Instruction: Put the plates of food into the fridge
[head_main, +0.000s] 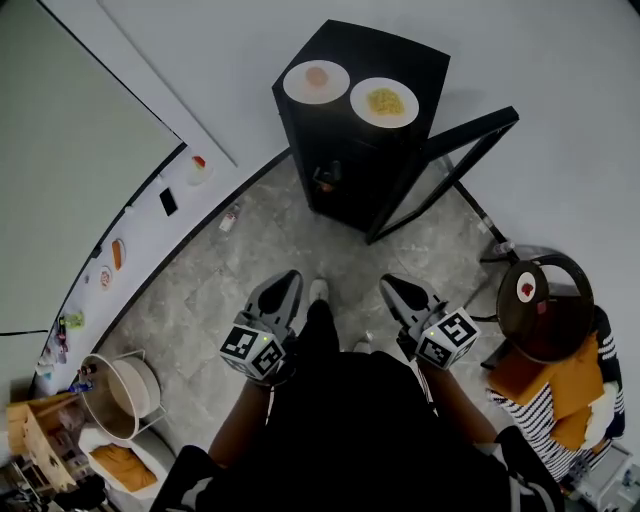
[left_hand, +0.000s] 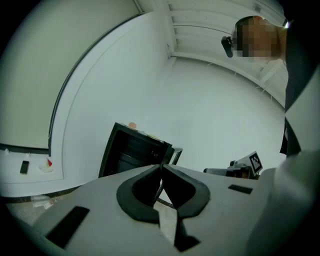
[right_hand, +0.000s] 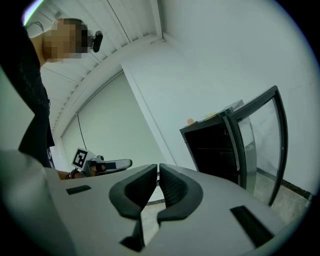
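Observation:
A low black fridge (head_main: 345, 150) stands ahead with its glass door (head_main: 450, 165) swung open to the right. Two white plates rest on its top: one with pinkish food (head_main: 316, 80), one with yellow food (head_main: 384, 102). My left gripper (head_main: 283, 290) and right gripper (head_main: 397, 290) hang side by side over the floor, well short of the fridge. Both are shut with nothing between the jaws. In the left gripper view the shut tips (left_hand: 161, 167) point at the fridge (left_hand: 131, 152). In the right gripper view the tips (right_hand: 157, 170) sit left of the fridge (right_hand: 215, 150) and its door (right_hand: 260, 140).
A round dark table (head_main: 560, 325) at the right carries a small plate with red food (head_main: 527, 290). A white counter along the left wall holds a phone (head_main: 168, 201) and small dishes (head_main: 198, 165). A bottle (head_main: 229, 218) lies on the stone floor near the wall.

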